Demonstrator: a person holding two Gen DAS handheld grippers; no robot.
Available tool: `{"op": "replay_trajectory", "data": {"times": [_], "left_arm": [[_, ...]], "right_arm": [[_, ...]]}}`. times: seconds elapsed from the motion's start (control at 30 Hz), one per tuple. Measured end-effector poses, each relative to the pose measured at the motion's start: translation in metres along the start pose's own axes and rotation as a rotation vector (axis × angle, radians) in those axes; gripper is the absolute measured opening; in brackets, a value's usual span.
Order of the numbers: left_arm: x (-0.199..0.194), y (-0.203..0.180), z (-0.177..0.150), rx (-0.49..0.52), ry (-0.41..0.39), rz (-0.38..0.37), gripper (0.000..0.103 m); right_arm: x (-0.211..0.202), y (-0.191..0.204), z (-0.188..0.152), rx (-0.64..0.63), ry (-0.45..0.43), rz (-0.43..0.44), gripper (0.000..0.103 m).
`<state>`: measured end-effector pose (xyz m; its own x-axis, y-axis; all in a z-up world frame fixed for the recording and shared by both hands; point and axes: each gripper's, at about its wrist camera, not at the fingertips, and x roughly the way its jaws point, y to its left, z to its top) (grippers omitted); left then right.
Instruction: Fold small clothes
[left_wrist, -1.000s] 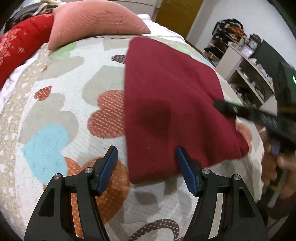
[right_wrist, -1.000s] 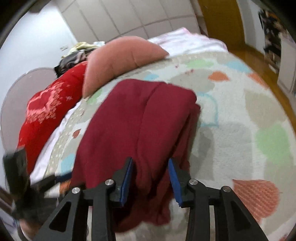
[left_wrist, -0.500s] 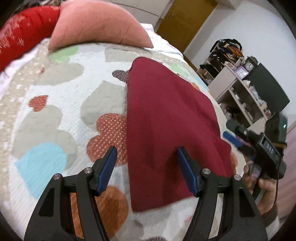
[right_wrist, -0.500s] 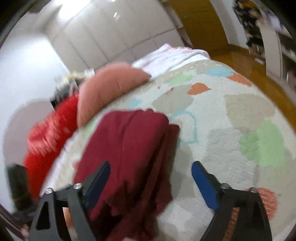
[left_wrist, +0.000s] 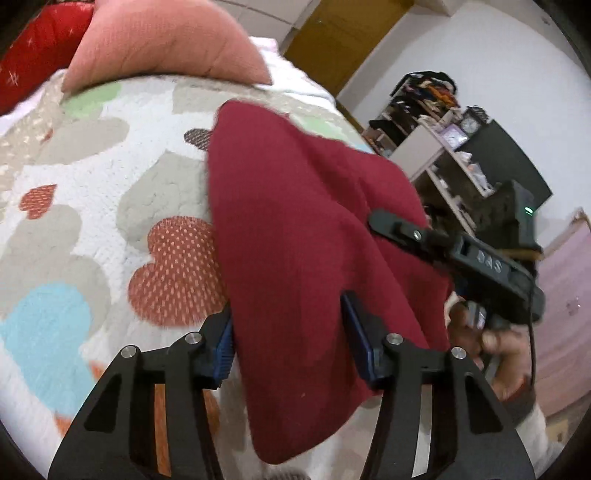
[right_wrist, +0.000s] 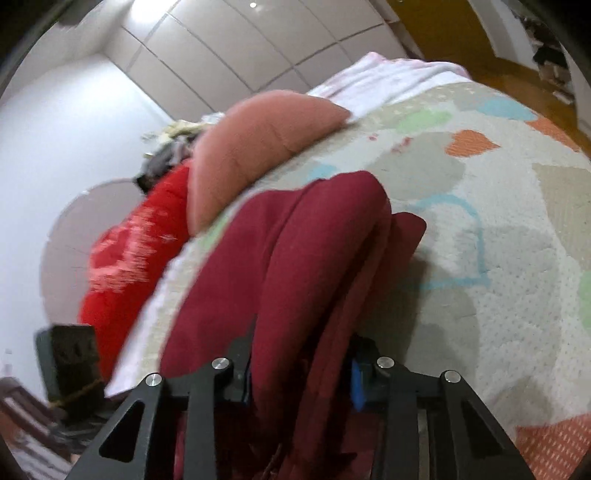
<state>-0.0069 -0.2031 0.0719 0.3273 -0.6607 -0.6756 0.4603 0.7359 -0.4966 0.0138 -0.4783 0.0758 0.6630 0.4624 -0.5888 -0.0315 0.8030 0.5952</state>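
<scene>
Left gripper (left_wrist: 288, 343): black angular frame with triangular cut-outs, silver round screw heads at the pivots, blue ribbed pads (left_wrist: 223, 345) on the fingertips.
Right gripper (right_wrist: 301, 373): same black frame, silver screws, blue pads (right_wrist: 357, 384); side body embossed "DAS", small green indicator light, thin black cable trailing down.
Right hand (left_wrist: 491, 343): cuff banded dark and white at the wrist.

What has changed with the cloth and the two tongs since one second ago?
Both tongs, left and right, are closing around the near edge of the dark red cloth; the right ones opened wide half a second ago. The cloth's near edge now looks lifted. Pillow and bedspread stayed.
</scene>
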Motion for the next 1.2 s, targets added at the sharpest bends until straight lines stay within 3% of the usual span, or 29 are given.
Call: {"op": "replay_trajectory", "data": {"times": [0.07, 0.17, 0.23, 0.27, 0.3, 0.47, 0.53, 0.63, 0.67, 0.7, 0.73, 0.77, 0.87, 1.2], "left_arm": [[-0.016, -0.004, -0.008, 0.02, -0.02, 0.012, 0.052], [-0.022, -0.006, -0.024, 0.021, -0.005, 0.051, 0.052], [-0.016, -0.006, -0.035, 0.036, 0.017, 0.119, 0.052], [-0.015, -0.005, -0.04, 0.045, 0.019, 0.148, 0.052], [-0.016, -0.004, -0.044, 0.048, 0.014, 0.156, 0.052], [-0.036, -0.008, -0.055, 0.055, -0.057, 0.195, 0.052], [-0.04, -0.014, -0.059, 0.069, -0.079, 0.198, 0.052], [-0.029, -0.021, -0.065, 0.098, -0.049, 0.228, 0.052], [-0.024, -0.023, -0.069, 0.11, -0.04, 0.252, 0.052], [-0.019, -0.022, -0.07, 0.116, -0.03, 0.259, 0.052], [-0.017, -0.021, -0.071, 0.115, -0.019, 0.256, 0.053], [-0.016, -0.02, -0.073, 0.107, -0.014, 0.25, 0.053], [-0.017, -0.018, -0.077, 0.082, -0.019, 0.246, 0.055], [-0.028, -0.035, -0.083, 0.126, -0.054, 0.344, 0.055]], "right_arm": [[-0.007, 0.005, -0.003, 0.015, 0.011, 0.074, 0.036], [0.001, 0.009, -0.009, -0.009, 0.047, 0.079, 0.037], [0.011, 0.01, -0.014, -0.032, 0.089, -0.034, 0.048], [0.011, 0.013, -0.017, -0.061, 0.094, -0.138, 0.057], [0.004, 0.018, -0.019, -0.089, 0.082, -0.181, 0.057], [-0.058, 0.045, -0.037, -0.102, 0.013, -0.055, 0.057], [-0.07, 0.057, -0.05, -0.124, 0.017, -0.058, 0.057], [-0.066, 0.067, -0.067, -0.163, 0.053, -0.048, 0.043], [-0.06, 0.068, -0.071, -0.191, 0.071, -0.079, 0.033], [-0.051, 0.068, -0.074, -0.232, 0.078, -0.185, 0.022], [-0.045, 0.063, -0.077, -0.267, 0.076, -0.299, 0.021], [-0.043, 0.056, -0.079, -0.258, 0.071, -0.324, 0.021], [-0.051, 0.036, -0.081, -0.152, 0.052, -0.269, 0.021], [-0.078, 0.068, -0.084, -0.173, -0.015, -0.313, 0.023]]}}
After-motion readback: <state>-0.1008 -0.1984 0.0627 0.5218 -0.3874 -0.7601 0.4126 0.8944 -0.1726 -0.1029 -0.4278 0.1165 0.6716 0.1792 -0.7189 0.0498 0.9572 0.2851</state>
